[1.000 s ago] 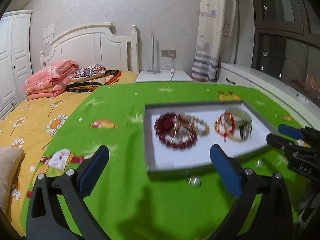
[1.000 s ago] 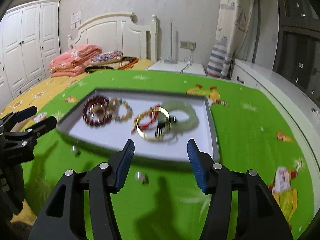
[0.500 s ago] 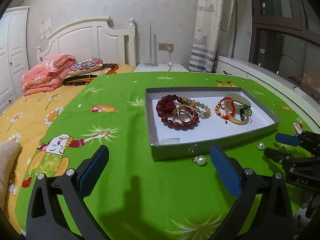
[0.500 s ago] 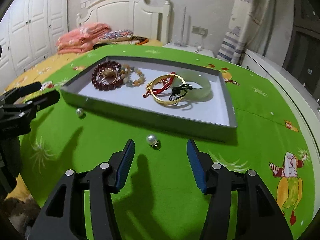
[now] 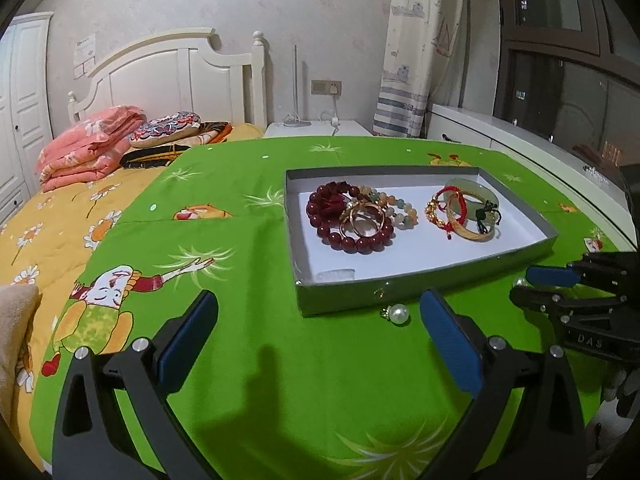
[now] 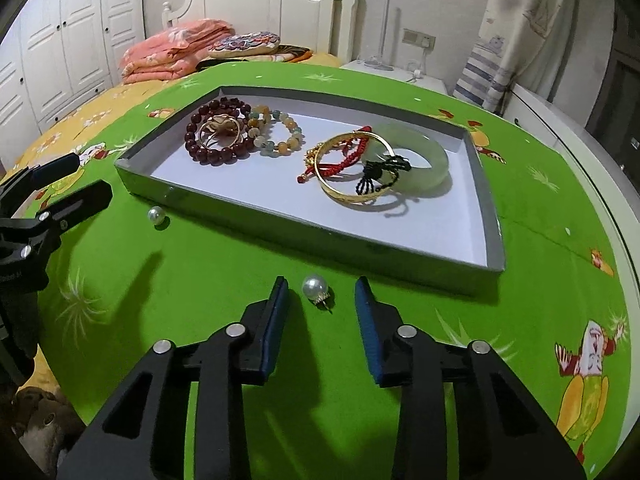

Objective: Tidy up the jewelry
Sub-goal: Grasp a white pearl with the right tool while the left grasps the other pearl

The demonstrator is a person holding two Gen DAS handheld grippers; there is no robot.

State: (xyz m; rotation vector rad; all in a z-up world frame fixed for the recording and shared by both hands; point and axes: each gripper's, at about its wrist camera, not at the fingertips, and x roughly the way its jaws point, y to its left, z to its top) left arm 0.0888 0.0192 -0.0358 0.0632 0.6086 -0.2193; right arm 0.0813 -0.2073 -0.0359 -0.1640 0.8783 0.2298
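Change since a second ago: both cameras have come down and forward toward the gray tray (image 6: 490,216); my right gripper (image 6: 322,304) now has a pearl earring (image 6: 316,289) lying between its blue pads, where before it sat further ahead on the cloth.
Right gripper: open wide, pads either side of the pearl and not touching it; I have hold of nothing.
Left gripper: my left gripper (image 5: 318,334) is spread wide and empty too, low over the green cloth (image 5: 280,360), short of the tray's near wall.
Second pearl: another pearl earring (image 5: 399,314) lies just in front of the tray's near wall, close to the left gripper's right-hand pad (image 5: 450,344), not between the pads.
Tray contents: dark red bead bracelet (image 6: 218,130), gold rings (image 6: 220,131) resting on it, pale bead bracelet (image 6: 280,130), gold bangle (image 6: 352,172) tangled with a red cord (image 6: 340,160), and a jade bangle (image 6: 420,154) with a black knot (image 6: 380,172).
Meaning for the task: I judge the bracelets are already in; the two loose pearls on the cloth remain.
Next move, as I judge it: close the right pads gently on the pearl. It is small and round, so it may roll or squirt out.
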